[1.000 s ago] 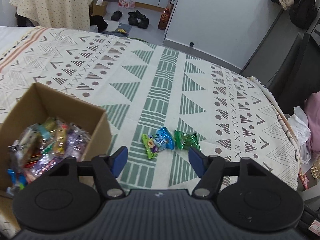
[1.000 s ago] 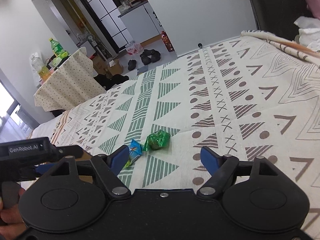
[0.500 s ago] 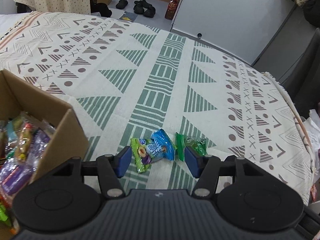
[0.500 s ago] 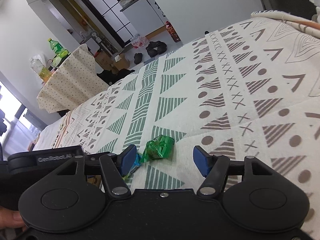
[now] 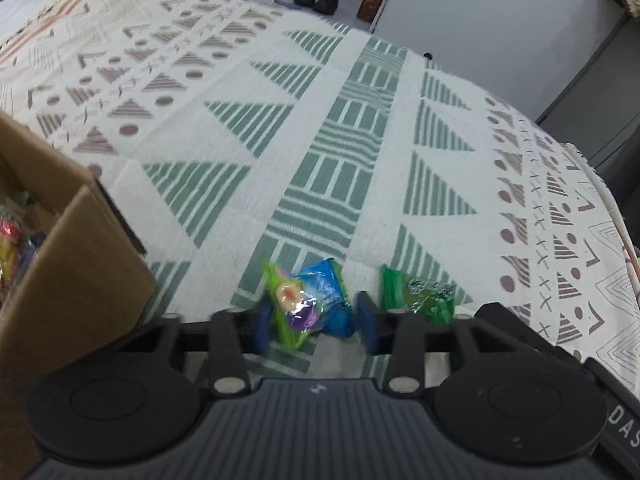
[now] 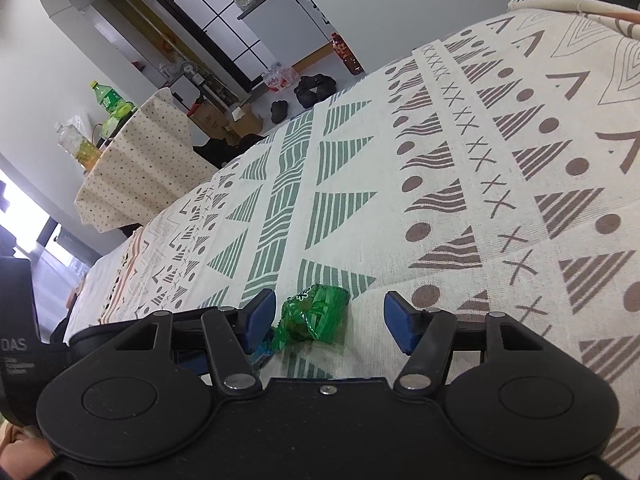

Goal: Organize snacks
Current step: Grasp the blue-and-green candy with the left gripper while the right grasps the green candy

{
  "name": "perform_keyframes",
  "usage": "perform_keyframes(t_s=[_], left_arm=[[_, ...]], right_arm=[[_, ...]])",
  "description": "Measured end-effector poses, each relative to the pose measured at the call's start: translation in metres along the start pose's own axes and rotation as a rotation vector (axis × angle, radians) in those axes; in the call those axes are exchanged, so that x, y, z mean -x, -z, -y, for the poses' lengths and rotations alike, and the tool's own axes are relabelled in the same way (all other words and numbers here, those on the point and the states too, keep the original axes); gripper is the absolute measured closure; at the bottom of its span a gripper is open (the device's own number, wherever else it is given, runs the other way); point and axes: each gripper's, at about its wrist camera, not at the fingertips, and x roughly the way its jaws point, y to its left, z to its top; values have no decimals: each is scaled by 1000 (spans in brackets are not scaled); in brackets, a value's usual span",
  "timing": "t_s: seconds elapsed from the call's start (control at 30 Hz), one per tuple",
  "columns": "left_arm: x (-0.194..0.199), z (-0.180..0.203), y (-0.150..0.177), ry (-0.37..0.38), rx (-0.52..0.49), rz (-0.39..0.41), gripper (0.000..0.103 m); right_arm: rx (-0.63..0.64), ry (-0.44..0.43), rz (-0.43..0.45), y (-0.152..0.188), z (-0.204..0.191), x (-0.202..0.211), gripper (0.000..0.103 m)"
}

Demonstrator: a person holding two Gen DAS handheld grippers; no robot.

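Observation:
A blue and light-green snack packet [image 5: 310, 300] lies on the patterned cloth between the blue fingertips of my left gripper [image 5: 314, 326], which stands open around it. A green snack packet [image 5: 420, 296] lies just right of it, outside the left jaws. In the right wrist view the same green packet [image 6: 314, 316] lies between the open fingers of my right gripper [image 6: 330, 320], nearer the left finger. A cardboard box [image 5: 76, 256] with several snacks inside stands at the left.
The patterned cloth [image 5: 332, 152] covers the whole surface. The left gripper's body [image 6: 16, 344] shows at the left edge of the right wrist view. Beyond the cloth's far edge are a white wall, shoes on the floor and a small draped table [image 6: 140, 164].
Both grippers have moved forward and down to the packets. The left fingers have narrowed around the blue and light-green packet. The right fingers now straddle the green packet.

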Motion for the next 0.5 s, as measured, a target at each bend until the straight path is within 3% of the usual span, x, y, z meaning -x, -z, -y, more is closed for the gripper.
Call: perform_keyframes(t_s=[0.17, 0.5], left_arm=[[7, -1, -2, 2, -7, 33, 76], [29, -6, -16, 2, -2, 103, 77]], right_arm=[[2, -11, -15, 1, -2, -7, 43], [2, -13, -39, 0, -9, -30, 42]])
